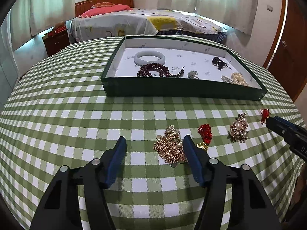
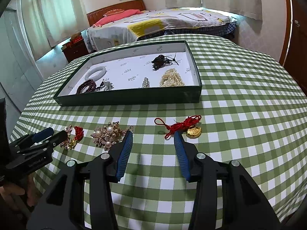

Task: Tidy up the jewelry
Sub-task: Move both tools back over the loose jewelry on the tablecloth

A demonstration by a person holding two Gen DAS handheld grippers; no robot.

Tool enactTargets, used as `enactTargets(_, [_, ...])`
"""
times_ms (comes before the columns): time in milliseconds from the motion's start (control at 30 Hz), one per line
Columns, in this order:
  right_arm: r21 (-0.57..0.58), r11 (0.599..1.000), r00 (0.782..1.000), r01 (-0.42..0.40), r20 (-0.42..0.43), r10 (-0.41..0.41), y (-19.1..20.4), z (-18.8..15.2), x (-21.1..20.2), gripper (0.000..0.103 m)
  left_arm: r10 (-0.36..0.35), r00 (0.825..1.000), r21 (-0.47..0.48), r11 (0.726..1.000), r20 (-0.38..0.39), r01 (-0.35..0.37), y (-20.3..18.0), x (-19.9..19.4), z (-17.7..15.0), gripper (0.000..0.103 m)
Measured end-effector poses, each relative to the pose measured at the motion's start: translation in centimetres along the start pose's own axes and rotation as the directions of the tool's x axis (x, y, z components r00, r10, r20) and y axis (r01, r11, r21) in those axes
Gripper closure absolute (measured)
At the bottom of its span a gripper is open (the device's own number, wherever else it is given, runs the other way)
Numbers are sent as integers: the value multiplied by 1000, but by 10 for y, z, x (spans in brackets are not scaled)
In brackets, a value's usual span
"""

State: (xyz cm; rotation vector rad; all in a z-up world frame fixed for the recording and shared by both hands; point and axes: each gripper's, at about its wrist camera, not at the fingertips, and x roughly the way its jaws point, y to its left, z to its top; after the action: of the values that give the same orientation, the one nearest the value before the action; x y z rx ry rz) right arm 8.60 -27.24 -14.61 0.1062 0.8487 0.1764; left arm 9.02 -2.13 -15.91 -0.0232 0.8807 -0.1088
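Nearest the left gripper [image 1: 154, 143], on the green-and-white checked tablecloth [image 1: 76, 115], lies a loose heap of gold chain necklace [image 1: 168, 149]; its 2 blue-padded fingers [image 1: 117, 159] are spread wide and hold nothing, the right-hand one just at the heap's edge. That chain looks limp, slippery and prone to spilling, so pinching the bunched middle seems safest. Farther right, the right gripper [image 2: 153, 136] hovers equally open and empty beside a thin red cord with a gold locket [image 2: 191, 132], light and floppy, while the dark green shallow cardboard tray [image 1: 172, 92] waits beyond.
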Motion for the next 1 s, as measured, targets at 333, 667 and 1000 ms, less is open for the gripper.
enactTargets(333, [2,1000,1000,1,-8,-1,0,-1,3,59,-65,998,51,997,10,65,-4,-7,-3,82])
enactTargets(667, [4,1000,1000,-2,-14,2,0,-3,6,59,-80,997,19,997,1,80,5,-8,2,92])
enactTargets(1000, [7,1000,1000,-5,-16,5,1,-2,8,59,-97,995,-4,995,1,97,3,-10,-1,59])
